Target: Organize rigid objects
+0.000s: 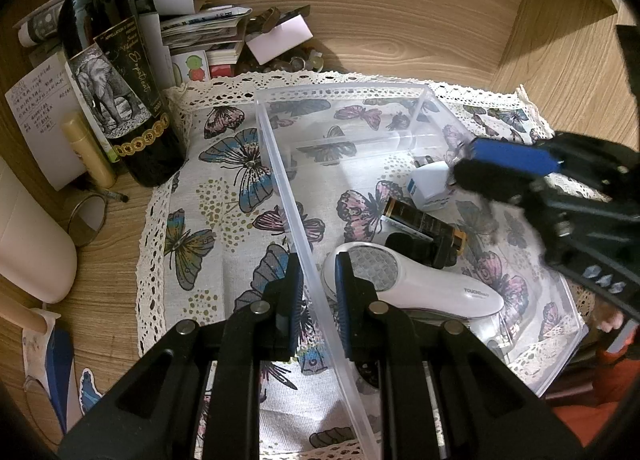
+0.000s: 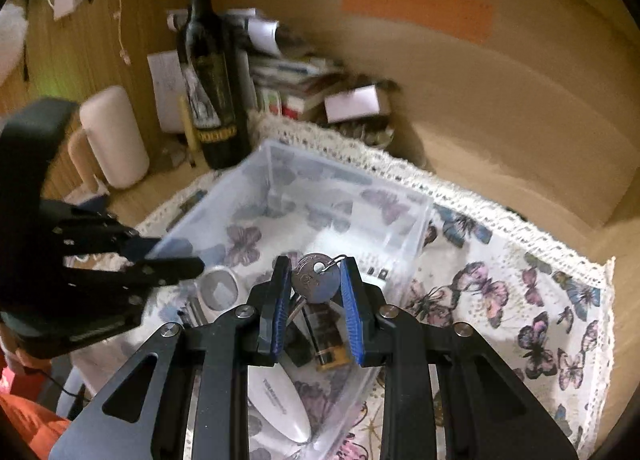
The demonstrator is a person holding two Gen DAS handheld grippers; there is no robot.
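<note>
Wood-grain desk runs under everything, and on it lies my butterfly-print cloth with its lace edge. On the cloth stands the clear plastic bin, long and open-topped, with a low divider across its far end. A dark wine bottle with an elephant label stands upright off the cloth's far left corner, beside a heap of papers.

My left gripper comes in low from the near side, its two blue-padded fingers straddling the bin's left wall, one pad outside and one inside; they are close to the wall, but I cannot tell whether they actually pinch it. My right gripper reaches in from the right, angled down over the bin's middle, and its pads are clamped on a round silver key with a wire ring through its head, held above the bin's contents.

Inside the bin, nearest me, lies the white handheld shaver, mesh face up. Just beyond it rests a black-and-gold cylinder on its side, and past that a small white box.
</note>
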